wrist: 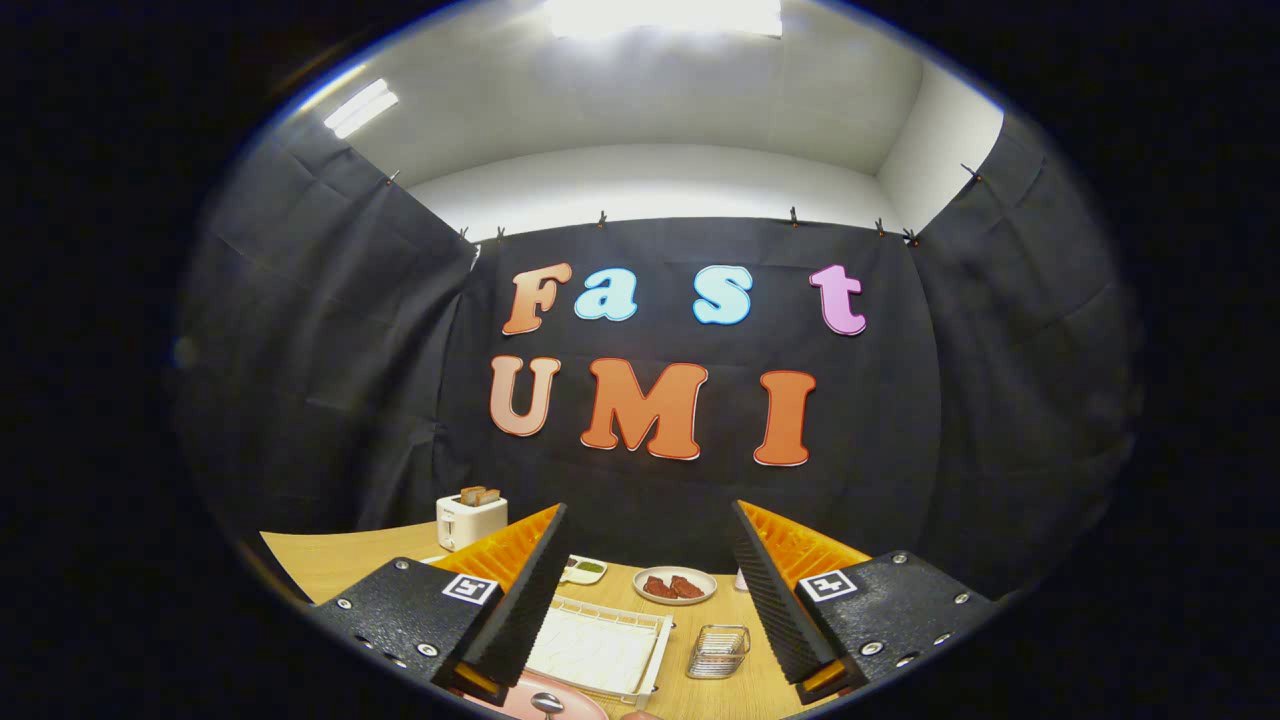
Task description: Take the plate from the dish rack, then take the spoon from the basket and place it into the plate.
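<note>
Hovering high over the tabletop (330, 565), gripper (640, 590) spread wide, fingers well apart and gripping nothing. Down between the fingers and close in, a pink plate (580, 703) lying flat on the wood, with a spoon (547, 704) resting in it, bowl end showing. Just beyond the plate, a white dish rack (600, 650), flat and holding nothing. Beside the rack, toward the right finger, a small wire basket (718, 651) standing upright. Farther back, between the fingers, a round dish (674, 586) carrying reddish-brown pieces, and next to it, peeking past the left finger, a small white dish (583, 570) with something green in it. Off beyond the left finger, a white toaster (471, 520) with toast poking out of its slots. Behind the right finger, a sliver of something pale, too hidden to name. Black cloth wall all round the back, white ceiling with bright lights above.
</note>
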Available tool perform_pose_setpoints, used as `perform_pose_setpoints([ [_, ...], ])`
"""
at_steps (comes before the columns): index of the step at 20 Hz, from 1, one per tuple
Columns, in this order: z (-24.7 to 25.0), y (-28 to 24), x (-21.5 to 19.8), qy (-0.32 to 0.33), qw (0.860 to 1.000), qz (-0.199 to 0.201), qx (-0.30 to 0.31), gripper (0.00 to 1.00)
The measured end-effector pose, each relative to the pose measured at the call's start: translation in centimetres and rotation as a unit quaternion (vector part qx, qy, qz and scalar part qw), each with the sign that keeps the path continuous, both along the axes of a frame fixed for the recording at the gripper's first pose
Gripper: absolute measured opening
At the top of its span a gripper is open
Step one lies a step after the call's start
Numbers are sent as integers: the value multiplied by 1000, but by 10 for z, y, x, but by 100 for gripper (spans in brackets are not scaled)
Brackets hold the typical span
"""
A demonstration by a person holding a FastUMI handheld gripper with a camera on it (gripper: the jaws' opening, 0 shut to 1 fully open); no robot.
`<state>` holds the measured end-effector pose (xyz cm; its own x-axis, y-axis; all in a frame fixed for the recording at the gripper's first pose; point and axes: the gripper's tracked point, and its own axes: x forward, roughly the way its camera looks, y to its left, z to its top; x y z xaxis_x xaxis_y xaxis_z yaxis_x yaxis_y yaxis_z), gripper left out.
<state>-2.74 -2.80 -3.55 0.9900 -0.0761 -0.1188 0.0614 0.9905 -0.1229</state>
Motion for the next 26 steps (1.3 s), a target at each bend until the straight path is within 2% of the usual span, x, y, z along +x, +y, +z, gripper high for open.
perform_pose_setpoints([
  [8, 23, -16, 16, -24, 999, -23, 20, 94],
  [16, 32, -23, 28, -42, 998, -38, -5, 94],
  [26, 14, -24, 50, -28, 998, -42, -23, 94],
])
